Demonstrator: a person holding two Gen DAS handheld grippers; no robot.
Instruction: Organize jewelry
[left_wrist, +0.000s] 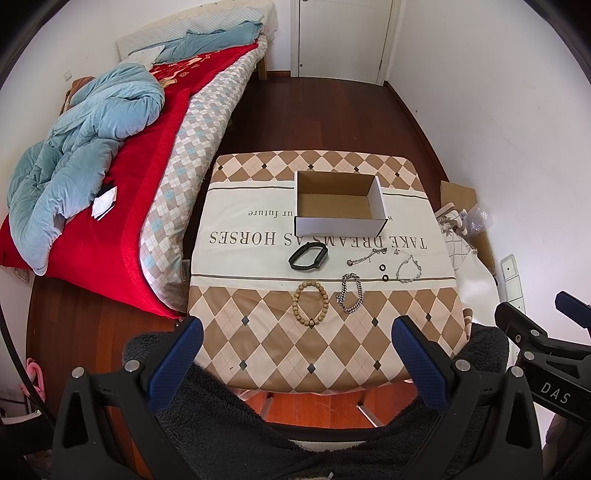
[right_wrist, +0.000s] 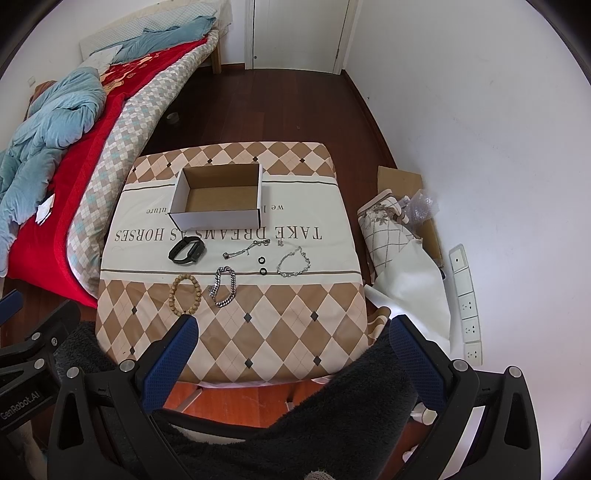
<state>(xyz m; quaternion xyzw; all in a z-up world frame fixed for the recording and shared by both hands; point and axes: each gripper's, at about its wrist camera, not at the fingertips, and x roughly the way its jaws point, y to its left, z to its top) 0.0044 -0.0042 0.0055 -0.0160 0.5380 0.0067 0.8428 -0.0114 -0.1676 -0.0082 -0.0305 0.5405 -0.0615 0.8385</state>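
I kept both the left gripper (left_wrist: 297, 345) and right gripper (right_wrist: 291, 343) spread wide and empty, back at 6 o'clock of the table (left_wrist: 258, 354), judging nothing was sorted yet. The cardboard box (left_wrist: 338, 202) sat bare at 12 o'clock; the wooden bead bracelet (left_wrist: 311, 302), steel chain bracelet (left_wrist: 351, 292) and black fitness band (left_wrist: 308, 256) lay before it. The cloth read "TAKE DREAMS AS HORSES".

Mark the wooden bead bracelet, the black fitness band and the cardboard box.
wooden bead bracelet (left_wrist: 311, 303): left wrist view, on the near beads of the loop.
black fitness band (left_wrist: 308, 255): left wrist view, on the strap.
cardboard box (right_wrist: 216, 218): right wrist view, on the white front wall.
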